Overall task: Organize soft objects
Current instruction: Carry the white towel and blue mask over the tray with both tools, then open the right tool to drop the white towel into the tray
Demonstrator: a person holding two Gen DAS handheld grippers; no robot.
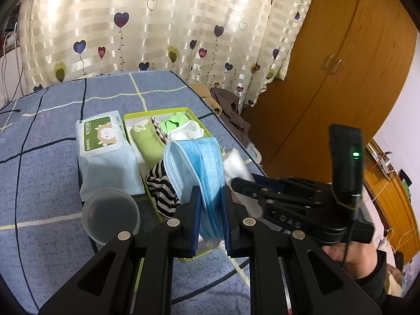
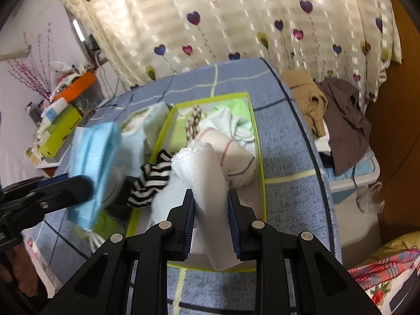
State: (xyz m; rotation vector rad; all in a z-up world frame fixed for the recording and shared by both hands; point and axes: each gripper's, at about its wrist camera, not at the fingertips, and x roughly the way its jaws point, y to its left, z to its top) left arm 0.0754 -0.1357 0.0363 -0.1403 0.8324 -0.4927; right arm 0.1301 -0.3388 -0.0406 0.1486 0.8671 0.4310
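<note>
A table covered by a blue checked cloth [image 1: 52, 136] is seen from two cameras mounted on handheld grippers, with a cream curtain printed with heart balloons [image 1: 157, 26] hanging behind it. On the cloth stands a shallow box with a lime-green rim [image 1: 157, 111], and soft items are packed inside it: a rolled green cloth [image 1: 147, 141], a bright green and white garment [image 1: 183, 127] at the far end, and a black-and-white striped fabric [image 1: 160, 189] at the near end. In the left wrist view, the left gripper [image 1: 211, 210] is clamped narrowly on a stack of light blue face masks [image 1: 194, 162], which is held upright above the near end of the box. A pack of wet wipes with a green label [image 1: 105, 147] lies just beside the box on its left, and a clear plastic cup [image 1: 111, 214] stands near the pack's front corner. In the right wrist view, the right gripper [image 2: 211, 218] is closed on a rolled white towel [image 2: 202, 170], held over the near part of the box, close beside a cream roll with thin red and blue stripes [image 2: 233, 152] lying in the box. The right gripper's handle is held by a hand [image 1: 344, 257] in a dark sleeve. Brown clothes [image 2: 344, 115] are piled beyond the table's right edge, next to an orange wooden wardrobe [image 1: 354, 65].
</note>
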